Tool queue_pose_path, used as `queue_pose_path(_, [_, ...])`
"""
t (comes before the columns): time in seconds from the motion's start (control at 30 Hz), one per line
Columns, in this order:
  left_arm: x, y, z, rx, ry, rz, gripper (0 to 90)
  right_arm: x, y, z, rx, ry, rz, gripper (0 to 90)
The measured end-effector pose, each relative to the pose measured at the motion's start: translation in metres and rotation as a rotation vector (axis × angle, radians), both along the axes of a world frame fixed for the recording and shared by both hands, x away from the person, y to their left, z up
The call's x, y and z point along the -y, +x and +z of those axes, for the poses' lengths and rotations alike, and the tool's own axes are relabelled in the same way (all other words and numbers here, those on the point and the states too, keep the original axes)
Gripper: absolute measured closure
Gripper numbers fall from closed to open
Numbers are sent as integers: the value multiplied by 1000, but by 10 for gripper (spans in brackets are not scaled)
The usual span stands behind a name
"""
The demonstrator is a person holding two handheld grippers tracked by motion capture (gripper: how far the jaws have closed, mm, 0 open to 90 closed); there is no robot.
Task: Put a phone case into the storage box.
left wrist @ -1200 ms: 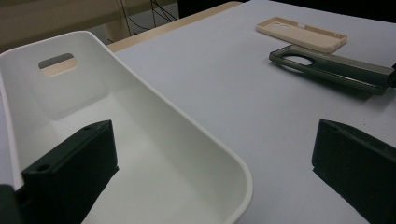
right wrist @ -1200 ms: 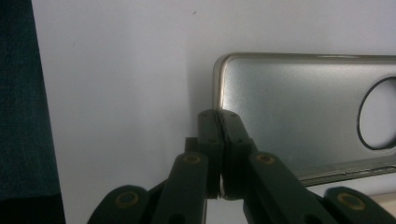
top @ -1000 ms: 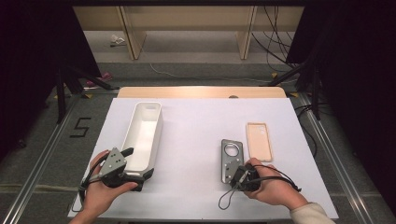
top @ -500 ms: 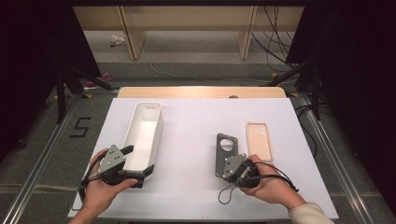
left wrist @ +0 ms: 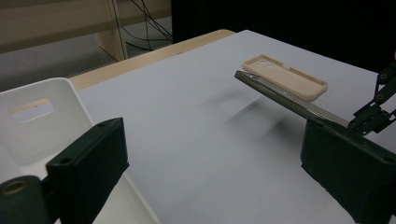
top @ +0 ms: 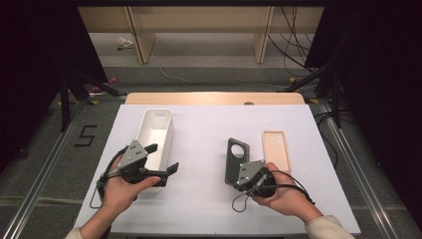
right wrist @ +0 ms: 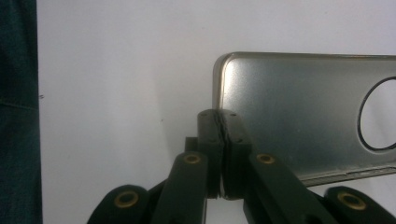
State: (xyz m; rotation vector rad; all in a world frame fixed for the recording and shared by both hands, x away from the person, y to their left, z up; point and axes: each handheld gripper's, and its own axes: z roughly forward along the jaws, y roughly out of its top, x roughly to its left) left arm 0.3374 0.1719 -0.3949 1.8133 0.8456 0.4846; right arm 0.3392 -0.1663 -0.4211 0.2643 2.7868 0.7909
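Observation:
My right gripper [top: 245,175] is shut on the near edge of a grey phone case [top: 236,158] with a round camera hole, holding it tilted up off the white table [top: 209,129]. In the right gripper view the pads [right wrist: 221,140] pinch the grey case [right wrist: 303,107] at its rim. A beige phone case [top: 276,149] lies flat just right of it. My left gripper [top: 161,158] hovers open over the near end of a white bin [top: 157,127]; its jaws have just been closing a little, with nothing between them. The left gripper view looks between its own jaws at the grey case [left wrist: 289,98], edge-on, and the beige case [left wrist: 287,77].
The white bin [left wrist: 42,121] is empty, with a handle slot in its far wall. A wooden strip [top: 214,98] borders the table's far edge. Cables and stand legs lie on the floor beyond. Blue trousers [right wrist: 18,112] show past the table's near edge.
The right gripper has lifted the grey case from flat on the table to a tilt and shifted it slightly left. The left gripper has risen and moved toward the table's middle.

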Motion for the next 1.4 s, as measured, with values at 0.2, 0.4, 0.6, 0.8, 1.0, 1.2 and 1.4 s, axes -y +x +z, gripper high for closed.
queue_pose_path(0.2, [19, 13, 6, -30, 4, -23, 94, -4, 1, 2, 6, 14, 3, 886])
queue_pose_path(0.4, [37, 27, 9, -49, -2, -31, 133, -9, 2, 4, 16, 16, 9, 887])
queue_pose_path(0.6, [50, 39, 11, -66, 3, -35, 146, -11, 3, 5, 19, 23, 11, 886])
queue_pose_path(0.8, [63, 51, 13, -90, 24, -43, 151, -13, 3, 6, 28, 28, 13, 887])
queue_pose_path(1.0, [78, 59, 11, -123, 42, -60, 157, -15, 3, 7, 15, 36, 7, 887])
queue_pose_path(1.2, [93, 66, 7, -169, 43, -68, 174, -17, 4, 8, 23, 43, 16, 887])
queue_pose_path(1.4, [107, 77, 4, -225, 55, -71, 231, -20, 3, 9, 31, 49, 24, 887])
